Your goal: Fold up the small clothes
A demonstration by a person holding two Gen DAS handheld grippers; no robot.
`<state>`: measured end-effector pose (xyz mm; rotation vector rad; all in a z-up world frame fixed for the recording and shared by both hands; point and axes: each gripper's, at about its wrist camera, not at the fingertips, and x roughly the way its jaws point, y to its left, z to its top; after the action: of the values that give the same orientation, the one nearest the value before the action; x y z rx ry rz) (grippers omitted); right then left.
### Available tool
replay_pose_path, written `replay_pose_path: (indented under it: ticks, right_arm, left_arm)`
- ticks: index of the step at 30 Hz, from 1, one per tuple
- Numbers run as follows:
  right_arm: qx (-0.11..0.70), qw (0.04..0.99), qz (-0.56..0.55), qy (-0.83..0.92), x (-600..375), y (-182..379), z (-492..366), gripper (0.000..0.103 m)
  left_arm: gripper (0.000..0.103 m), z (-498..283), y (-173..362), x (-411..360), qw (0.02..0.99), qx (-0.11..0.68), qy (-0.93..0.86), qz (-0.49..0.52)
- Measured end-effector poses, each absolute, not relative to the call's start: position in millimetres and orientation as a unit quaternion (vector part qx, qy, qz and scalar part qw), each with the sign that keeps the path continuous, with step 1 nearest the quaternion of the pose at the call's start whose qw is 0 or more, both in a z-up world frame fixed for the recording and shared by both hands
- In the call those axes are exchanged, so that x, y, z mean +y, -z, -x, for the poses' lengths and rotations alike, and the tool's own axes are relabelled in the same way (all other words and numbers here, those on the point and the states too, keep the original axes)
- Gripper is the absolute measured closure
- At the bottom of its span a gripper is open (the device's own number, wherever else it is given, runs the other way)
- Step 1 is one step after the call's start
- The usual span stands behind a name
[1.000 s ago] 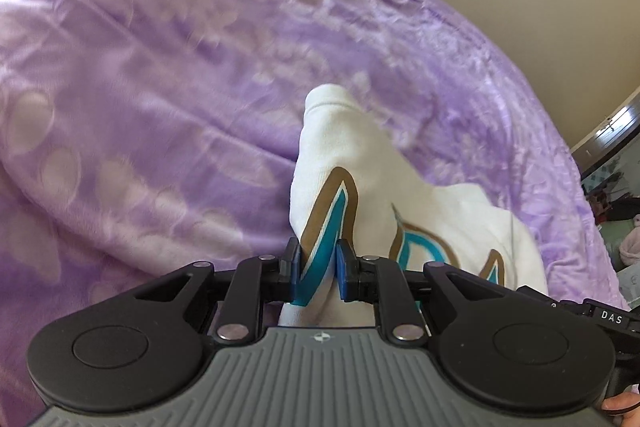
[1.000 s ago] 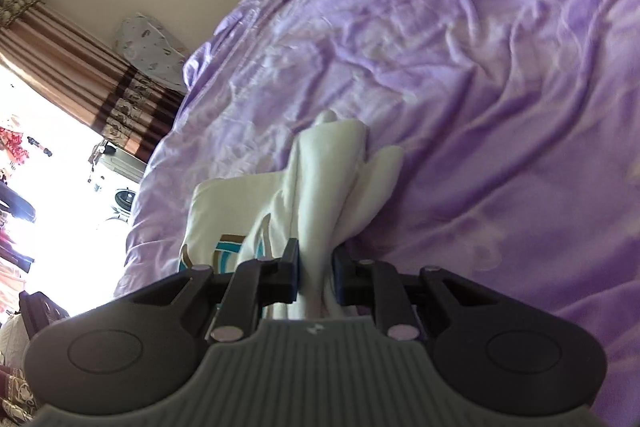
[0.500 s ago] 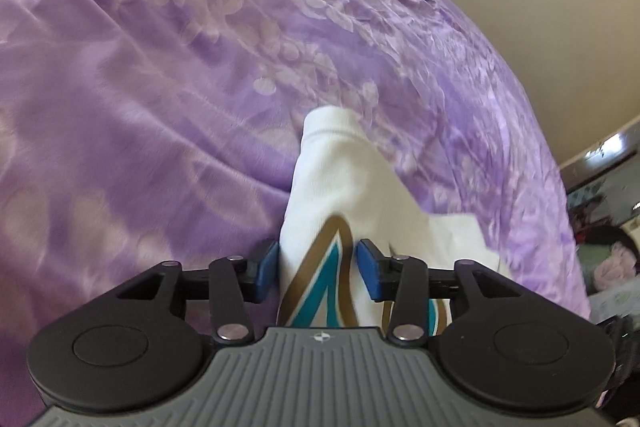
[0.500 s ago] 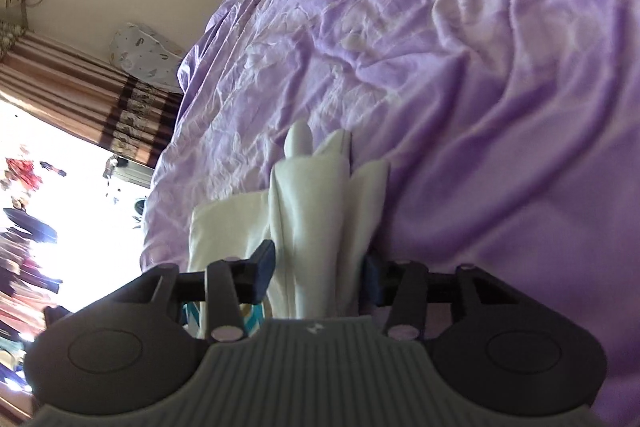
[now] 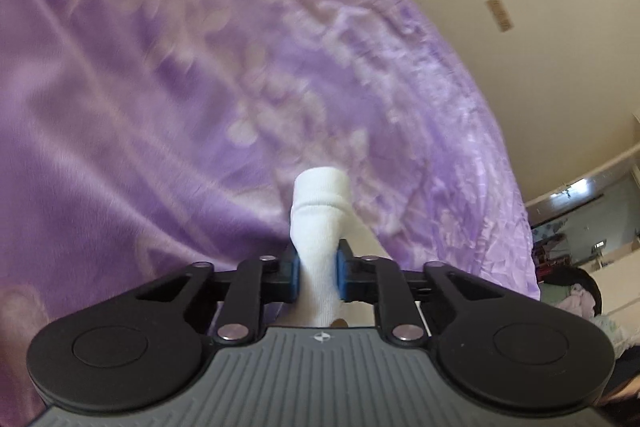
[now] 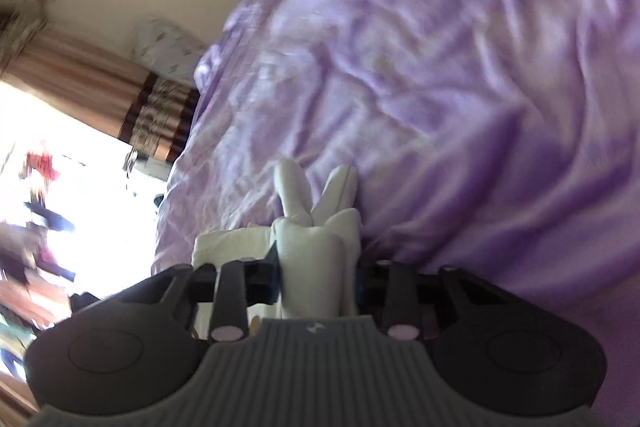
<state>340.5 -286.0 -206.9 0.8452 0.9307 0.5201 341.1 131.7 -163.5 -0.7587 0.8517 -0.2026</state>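
Note:
A small white garment with a brown and teal print lies on the purple bedspread. In the left wrist view my left gripper is shut on a narrow bunched fold of the white garment, which sticks out past the blue pads. In the right wrist view my right gripper has its jaws partly closed around a thick bunch of the same white garment; the cloth fills the gap. Both views are blurred by motion.
The purple bedspread fills most of both views, rumpled with deep folds. A beige wall stands behind the bed. A striped curtain and bright window sit at the left of the right wrist view.
Both grippers opened half a second ago and have closed again on new bunches of the garment. The left now holds plain white cloth instead of the printed part. Both cameras are moving.

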Motion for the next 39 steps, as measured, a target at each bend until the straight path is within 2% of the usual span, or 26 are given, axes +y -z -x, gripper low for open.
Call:
replay_pose_path:
  ticks: [3, 8, 10, 13, 20, 29, 30, 33, 39]
  right_arm:
    - [0.426, 0.803, -0.342, -0.238, -277.8, 197.0, -342.1, 0.079]
    - [0.441, 0.792, -0.364, -0.216, -280.8, 223.9, -348.2, 0.080]
    - [0.444, 0.786, -0.375, -0.212, -283.6, 225.8, -347.8, 0.079]
    - [0.442, 0.796, -0.362, -0.200, -285.8, 213.8, -340.7, 0.072]
    - [0.404, 0.851, -0.302, -0.148, -299.3, 159.6, -304.2, 0.069]
    - [0.295, 0.929, -0.168, -0.146, -270.5, 51.1, -219.2, 0.065]
    - [0.280, 0.934, -0.160, -0.152, -267.7, 39.9, -207.8, 0.064]
    - [0.255, 0.943, -0.133, -0.168, -257.3, 12.7, -174.6, 0.054]
    - [0.255, 0.947, -0.093, -0.169, -236.5, -0.3, -106.8, 0.051]
  left_arm:
    - [0.088, -341.6, 162.6, 130.5, 0.852, 0.400, 0.074, 0.330]
    - [0.086, -349.3, 177.6, 129.4, 0.851, 0.414, 0.061, 0.317]
    - [0.076, -349.4, 175.8, 130.8, 0.849, 0.420, 0.057, 0.315]
    - [0.070, -343.6, 163.3, 130.0, 0.855, 0.420, 0.040, 0.303]
    - [0.070, -309.9, 110.2, 104.0, 0.894, 0.397, -0.006, 0.205]
    - [0.070, -232.2, 40.0, 52.0, 0.933, 0.340, 0.000, 0.119]
    - [0.070, -223.2, 31.7, 47.2, 0.937, 0.333, 0.002, 0.107]
    - [0.062, -192.4, 6.2, 32.6, 0.950, 0.308, 0.000, 0.057]
    - [0.056, -132.6, -18.7, 14.6, 0.958, 0.285, 0.027, 0.011]
